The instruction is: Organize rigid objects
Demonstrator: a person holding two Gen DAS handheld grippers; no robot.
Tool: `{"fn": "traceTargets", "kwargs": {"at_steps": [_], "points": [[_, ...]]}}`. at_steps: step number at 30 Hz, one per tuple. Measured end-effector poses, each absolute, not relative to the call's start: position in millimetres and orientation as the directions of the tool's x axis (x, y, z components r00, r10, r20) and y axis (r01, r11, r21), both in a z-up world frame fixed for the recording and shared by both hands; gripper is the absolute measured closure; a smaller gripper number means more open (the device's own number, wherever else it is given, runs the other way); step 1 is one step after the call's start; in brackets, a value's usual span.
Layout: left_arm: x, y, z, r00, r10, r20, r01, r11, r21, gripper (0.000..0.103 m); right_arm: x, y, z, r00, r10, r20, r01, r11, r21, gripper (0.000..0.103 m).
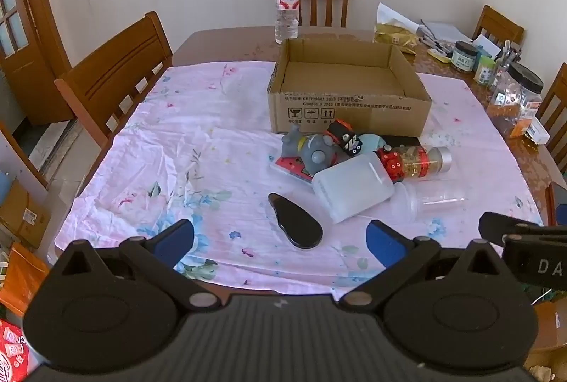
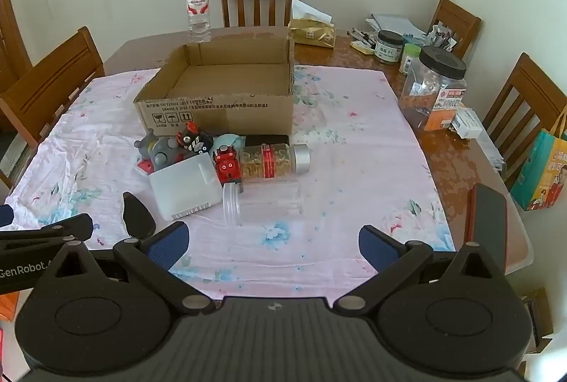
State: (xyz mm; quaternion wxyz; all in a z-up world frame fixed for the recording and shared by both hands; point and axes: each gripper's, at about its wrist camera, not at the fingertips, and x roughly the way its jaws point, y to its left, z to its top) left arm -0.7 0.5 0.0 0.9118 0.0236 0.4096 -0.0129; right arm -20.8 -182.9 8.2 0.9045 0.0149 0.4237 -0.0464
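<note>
1. Wooden dining table (image 1: 226,45) with chairs around it fills both views; a pink floral cloth (image 1: 177,151) covers most of its top.
2. An open cardboard box (image 1: 349,88) stands at centre frame in the left wrist view, empty inside.
3. Just below the box lies a heap of rigid objects: a grey toy (image 1: 313,151), a red toy (image 2: 226,166), a frosted white container (image 1: 352,189), a bottle with a silver cap (image 2: 276,160) and a clear jar (image 2: 262,203) (both on their sides).
4. A black flat object (image 1: 296,220) lies apart, lower centre.
5. Left gripper (image 1: 280,238): jaws spread wide, nothing between them, hovering above the cloth.
6. Right gripper (image 2: 273,242): jaws spread wide, nothing held.
</note>
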Motion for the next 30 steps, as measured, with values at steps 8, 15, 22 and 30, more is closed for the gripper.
{"fn": "traceTargets", "kwargs": {"at_steps": [8,15,22,30], "points": [[-1.8,-3.1,0.2,0.663,0.002,-0.749,0.045,0.998,0.042,0.000,-20.3,-183.9,9.4,0.636,-0.068,-0.769,0.095,0.995,-0.009,0.000],[-4.1,-4.8,1.0,0.669,-0.005,-0.743,0.047,0.998,0.036,0.000,-14.6,-186.0,10.7,0.639,-0.067,-0.766,0.094,0.996,-0.009,0.000],[-4.1,-1.3,5.6,0.671,-0.008,-0.741,0.044,0.999,0.028,0.000,-22.1,-182.3,12.1,0.650,-0.070,-0.757,0.096,0.995,-0.010,0.000],[-4.4,0.7,8.9,0.673,-0.014,-0.739,0.046,0.999,0.023,0.000,-21.8,-182.7,13.4,0.651,-0.069,-0.756,0.095,0.995,-0.009,0.000]]}}
